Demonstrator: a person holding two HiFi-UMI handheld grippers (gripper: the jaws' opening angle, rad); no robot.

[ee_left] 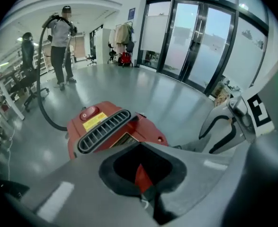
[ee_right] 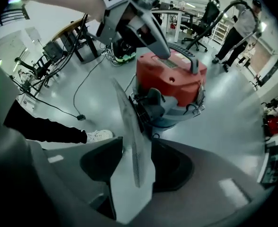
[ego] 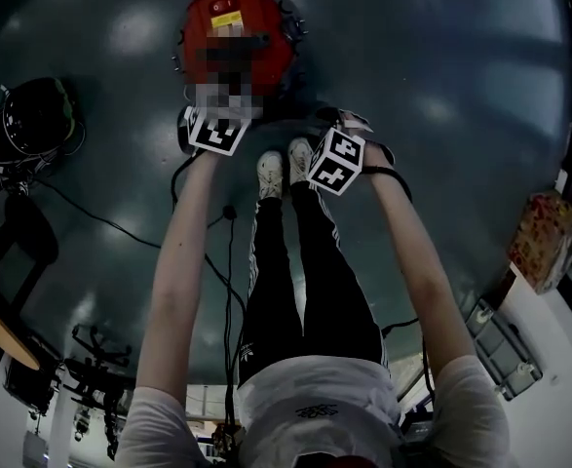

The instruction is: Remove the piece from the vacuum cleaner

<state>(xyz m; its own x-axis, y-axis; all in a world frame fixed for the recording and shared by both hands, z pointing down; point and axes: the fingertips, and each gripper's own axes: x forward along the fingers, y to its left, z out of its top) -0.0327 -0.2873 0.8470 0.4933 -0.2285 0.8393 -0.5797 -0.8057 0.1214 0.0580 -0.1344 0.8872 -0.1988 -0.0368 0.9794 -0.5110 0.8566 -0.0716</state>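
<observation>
Above the red vacuum cleaner (ee_right: pixel 172 77), I have both tongs pointing down.
My left tongs (ee_left: pixel 146 193) are clenched on nothing; my right tongs (ee_right: pixel 129 174) gape wide, a thin grey strip (ee_right: pixel 131 141) in the gap.

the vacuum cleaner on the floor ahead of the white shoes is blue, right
Not blue: the vacuum cleaner is red, as the head view shows. It does stand on the floor ahead of the white shoes.
</observation>
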